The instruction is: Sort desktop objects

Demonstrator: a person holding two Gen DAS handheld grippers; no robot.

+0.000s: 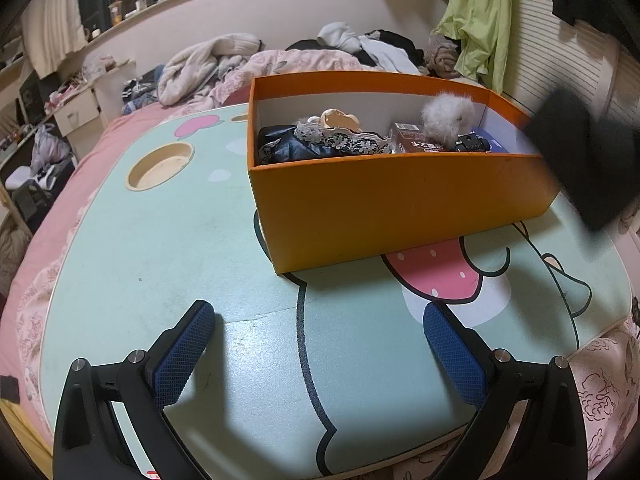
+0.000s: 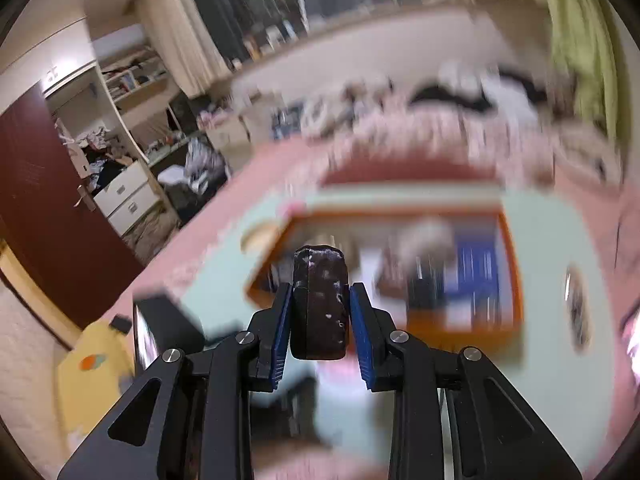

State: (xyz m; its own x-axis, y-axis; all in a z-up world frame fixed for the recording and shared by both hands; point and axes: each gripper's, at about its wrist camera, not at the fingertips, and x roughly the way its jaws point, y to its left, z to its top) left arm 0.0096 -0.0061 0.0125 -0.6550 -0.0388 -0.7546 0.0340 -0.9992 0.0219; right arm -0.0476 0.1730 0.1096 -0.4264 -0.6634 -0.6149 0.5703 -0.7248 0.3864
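An orange box (image 1: 400, 196) stands on the pale green cartoon table (image 1: 168, 240). Inside it lie dark fabric with lace (image 1: 320, 142), a brown packet (image 1: 412, 140), a grey fluffy ball (image 1: 448, 114) and a small black item (image 1: 472, 144). My left gripper (image 1: 318, 346) hovers open over bare tabletop in front of the box, nothing between its blue pads. My right gripper (image 2: 320, 312) is shut on a dark brown wallet-like case (image 2: 320, 300), held in the air above the blurred orange box (image 2: 460, 320). In the left wrist view a blurred black shape (image 1: 588, 160) enters at the right, beside the box.
A round cup recess (image 1: 160, 166) sits in the table's far left corner. The table rests on a pink bedspread (image 1: 56, 232) with heaped clothes (image 1: 224, 64) behind. A dark door (image 2: 44, 216) and shelves stand to the left. The right wrist view is motion-blurred.
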